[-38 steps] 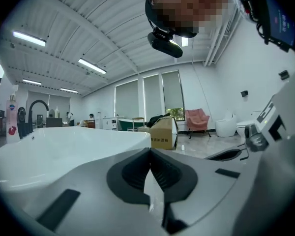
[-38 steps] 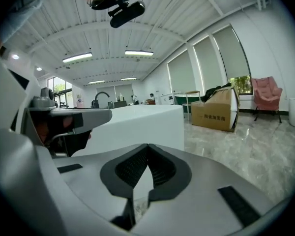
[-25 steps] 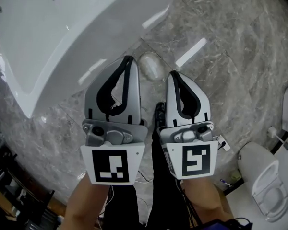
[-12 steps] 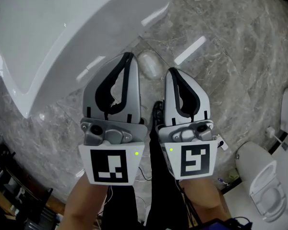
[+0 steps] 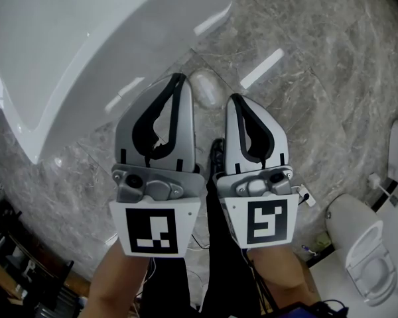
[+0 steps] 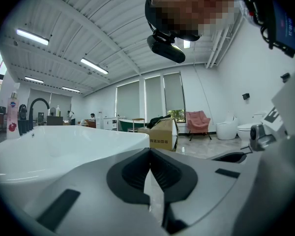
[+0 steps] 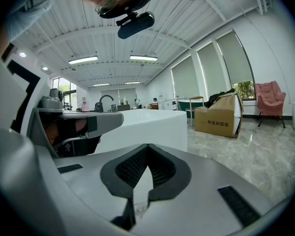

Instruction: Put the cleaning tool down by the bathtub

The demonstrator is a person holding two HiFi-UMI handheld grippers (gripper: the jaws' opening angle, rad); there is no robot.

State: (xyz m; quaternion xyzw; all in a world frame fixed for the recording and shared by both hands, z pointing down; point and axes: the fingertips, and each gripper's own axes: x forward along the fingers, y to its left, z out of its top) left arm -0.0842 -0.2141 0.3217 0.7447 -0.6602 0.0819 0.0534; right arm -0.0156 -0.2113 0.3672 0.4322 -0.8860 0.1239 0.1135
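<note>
The white bathtub (image 5: 86, 38) fills the upper left of the head view, and its rim also shows in the left gripper view (image 6: 64, 146) and the right gripper view (image 7: 147, 124). A pale rounded object (image 5: 205, 88), which I cannot identify, lies on the marble floor close to the tub's side. My left gripper (image 5: 179, 78) and right gripper (image 5: 233, 98) are held side by side above the floor, tips pointing toward that object. Both are shut with nothing between the pads, as also seen on the left gripper (image 6: 148, 151) and the right gripper (image 7: 147, 149).
A white toilet (image 5: 368, 257) stands at the lower right, with dark shelving (image 5: 20, 270) at the lower left. Across the showroom floor are a cardboard box (image 7: 219, 117) and a pink armchair (image 7: 270, 97). The person's legs and a dark shoe (image 5: 219, 154) are below the grippers.
Almost nothing differs: the view has drifted slightly and the right gripper has edged a little toward the left one. Both grippers stay shut and empty.
</note>
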